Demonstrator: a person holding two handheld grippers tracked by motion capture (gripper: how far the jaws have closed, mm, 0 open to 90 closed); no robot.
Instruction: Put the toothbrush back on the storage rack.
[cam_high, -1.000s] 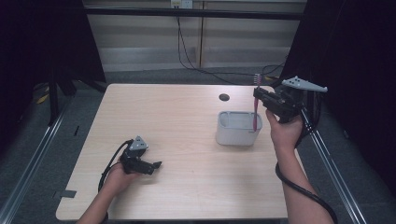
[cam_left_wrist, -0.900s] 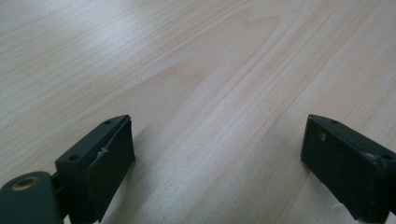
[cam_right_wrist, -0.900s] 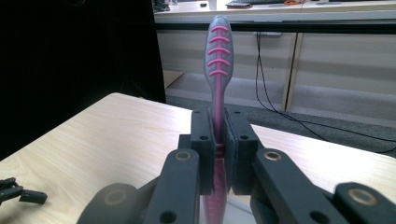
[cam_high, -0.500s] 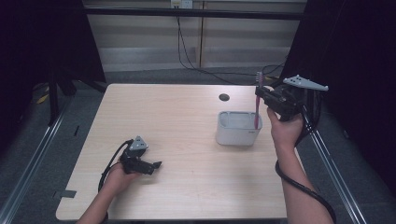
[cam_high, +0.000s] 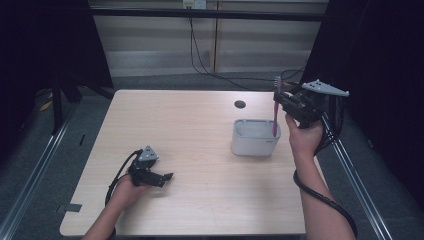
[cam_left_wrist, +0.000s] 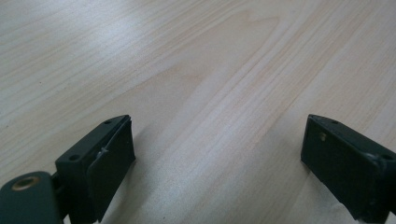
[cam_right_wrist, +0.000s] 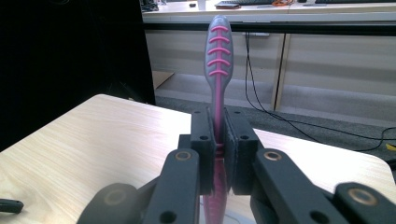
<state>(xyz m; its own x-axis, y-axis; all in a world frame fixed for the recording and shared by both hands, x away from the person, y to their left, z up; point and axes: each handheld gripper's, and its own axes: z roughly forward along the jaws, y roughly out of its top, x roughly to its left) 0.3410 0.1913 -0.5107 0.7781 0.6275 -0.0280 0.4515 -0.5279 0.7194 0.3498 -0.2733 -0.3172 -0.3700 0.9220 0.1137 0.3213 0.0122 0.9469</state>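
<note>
A pink toothbrush (cam_high: 275, 107) is held upright, clamped between the jaws of the right gripper (cam_high: 286, 102), with its lower end inside the right end of a grey bin (cam_high: 254, 143). Insertion appears begun; release is judged outstanding. No other contents can be made out. Well left of the bin, the left gripper (cam_high: 165, 176) is rested on the table (cam_high: 190, 125), jaws spread and empty.

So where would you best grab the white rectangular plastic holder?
By its left short wall, coming from above with one jaw inside and one outside. The white rectangular plastic holder is open-topped and thin-rimmed, and the pink toothbrush occupies its right end.
</note>
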